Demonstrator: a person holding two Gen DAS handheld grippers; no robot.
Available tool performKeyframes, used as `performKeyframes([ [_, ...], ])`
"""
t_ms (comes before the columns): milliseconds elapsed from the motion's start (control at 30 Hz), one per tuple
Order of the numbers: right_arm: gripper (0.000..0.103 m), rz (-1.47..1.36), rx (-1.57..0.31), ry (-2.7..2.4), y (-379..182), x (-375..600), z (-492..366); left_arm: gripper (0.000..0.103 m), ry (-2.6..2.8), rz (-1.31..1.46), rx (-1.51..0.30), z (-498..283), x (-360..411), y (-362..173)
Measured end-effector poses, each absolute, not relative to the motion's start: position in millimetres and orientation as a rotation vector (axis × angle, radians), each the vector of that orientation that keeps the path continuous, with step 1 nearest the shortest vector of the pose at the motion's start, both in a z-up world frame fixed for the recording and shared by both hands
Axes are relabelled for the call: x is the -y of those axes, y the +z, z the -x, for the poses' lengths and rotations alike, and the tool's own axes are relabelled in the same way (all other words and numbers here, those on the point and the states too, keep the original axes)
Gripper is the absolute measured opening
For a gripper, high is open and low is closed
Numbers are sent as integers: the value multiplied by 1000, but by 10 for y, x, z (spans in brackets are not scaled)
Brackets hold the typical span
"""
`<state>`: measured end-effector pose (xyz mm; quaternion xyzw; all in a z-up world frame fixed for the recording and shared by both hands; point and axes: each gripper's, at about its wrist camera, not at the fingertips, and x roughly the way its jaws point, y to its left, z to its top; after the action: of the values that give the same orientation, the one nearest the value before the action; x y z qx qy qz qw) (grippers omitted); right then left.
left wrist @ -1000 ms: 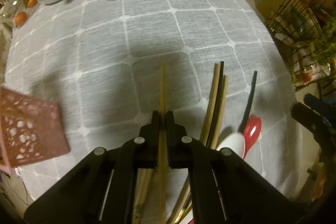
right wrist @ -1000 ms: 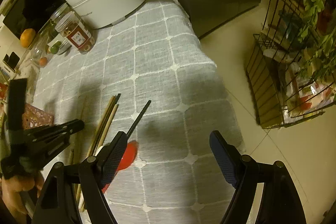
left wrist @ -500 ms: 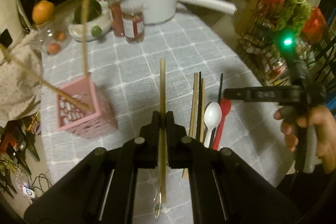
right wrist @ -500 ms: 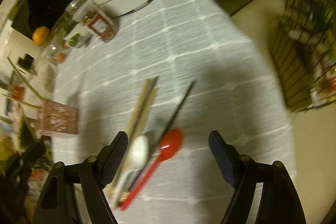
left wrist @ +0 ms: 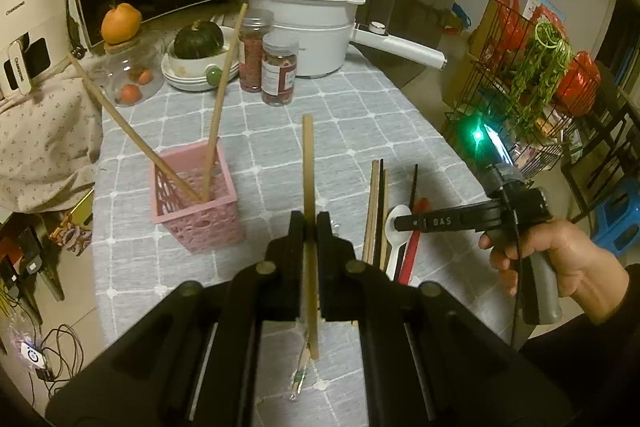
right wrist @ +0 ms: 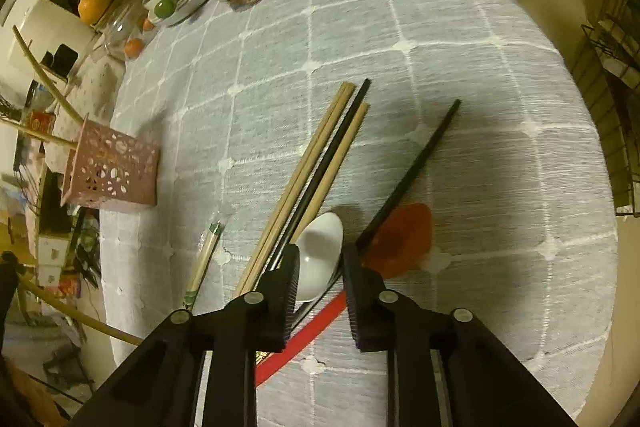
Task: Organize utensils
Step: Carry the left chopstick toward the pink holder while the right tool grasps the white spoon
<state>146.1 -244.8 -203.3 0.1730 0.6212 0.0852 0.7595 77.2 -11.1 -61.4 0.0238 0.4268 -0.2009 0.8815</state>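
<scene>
Left tool (left wrist: 310,223) clamps a wooden chopstick (left wrist: 308,163). Right tool (right wrist: 320,259) is closing around the white spoon (right wrist: 320,251); it may also snag the neighbouring black chopstick (right wrist: 408,175).

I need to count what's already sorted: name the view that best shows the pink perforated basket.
Left wrist view: the pink perforated basket stands upright, two wooden chopsticks inside. Right wrist view shows it distorted at the edge.

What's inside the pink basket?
Two wooden chopsticks stand leaning inside the pink basket. Its walls hide the bottom, so anything lying down there cannot be seen.
</scene>
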Motion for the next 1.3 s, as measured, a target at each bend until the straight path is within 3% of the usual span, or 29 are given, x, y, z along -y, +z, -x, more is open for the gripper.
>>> performKeyframes([
  [233, 5, -340, -1323, 201, -1984, 2373, -1465, 6, -409, -27, -877, -730, 29, -575],
  [633, 4, -248, -1121, 221, -1419, 2218, -1299, 6, -406, -16, -743, -521, -58, -245],
  [867, 5, -241, -1130, 250, -1404, 2132, -1287, 6, -420, -15, -743, -506, -50, -236],
  [900, 9, -236, -1142, 235, -1433, 2131, -1302, 6, -421, -12, -749, -514, -49, -246],
  [967, 30, -227, -1171, 183, -1501, 2157, -1324, 6, -422, -8, -756, -517, -52, -262],
  [1000, 48, -219, -1183, 158, -1533, 2165, -1331, 6, -423, -7, -757, -515, -56, -263],
  [1033, 57, -209, -1190, 142, -1567, 2172, -1338, 6, -423, -8, -757, -506, -52, -262],
  [1300, 57, -173, -1310, 77, -1932, 2126, -1426, 6, -418, -8, -772, -511, -75, -303],
])
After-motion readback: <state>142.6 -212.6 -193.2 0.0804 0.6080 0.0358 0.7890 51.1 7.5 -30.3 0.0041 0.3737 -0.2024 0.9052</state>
